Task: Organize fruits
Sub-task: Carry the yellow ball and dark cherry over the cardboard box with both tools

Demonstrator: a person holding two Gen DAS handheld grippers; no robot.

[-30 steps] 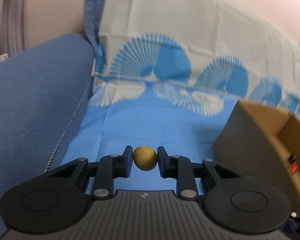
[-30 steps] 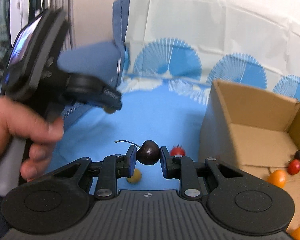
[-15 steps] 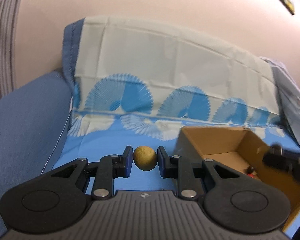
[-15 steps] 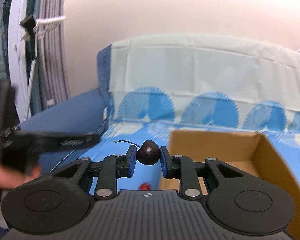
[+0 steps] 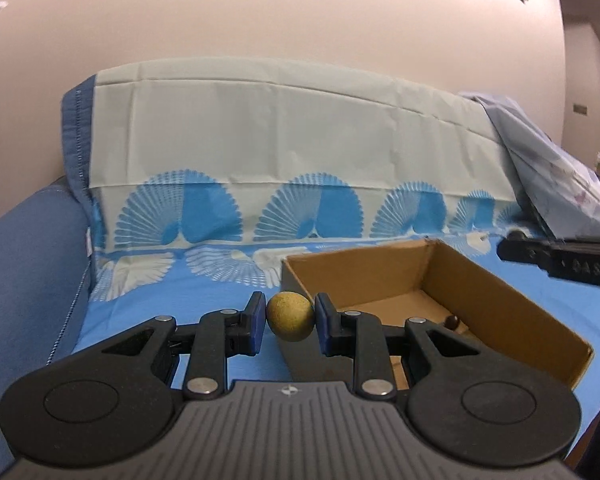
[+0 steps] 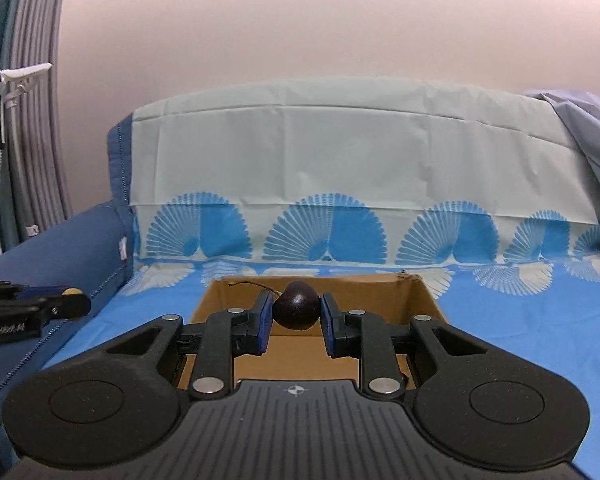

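My left gripper (image 5: 290, 317) is shut on a small round tan-yellow fruit (image 5: 291, 316), held in the air over the near-left corner of an open cardboard box (image 5: 504, 304). A dark fruit (image 5: 453, 322) lies on the box floor. My right gripper (image 6: 295, 312) is shut on a dark cherry (image 6: 296, 311) with a thin stem, held above the same box (image 6: 424, 300). The left gripper with its fruit shows at the left edge of the right wrist view (image 6: 71, 292). The right gripper's finger shows at the right edge of the left wrist view (image 5: 556, 258).
The box sits on a blue cloth with a fan pattern (image 5: 172, 296) draped over a sofa seat and backrest (image 6: 340, 152). A blue sofa armrest (image 5: 24, 264) stands on the left. Crumpled pale fabric (image 5: 556, 160) lies at the back right.
Both grippers have lifted with their fruits and swung right towards the box. The box now lies right under the right gripper and just ahead of the left one.
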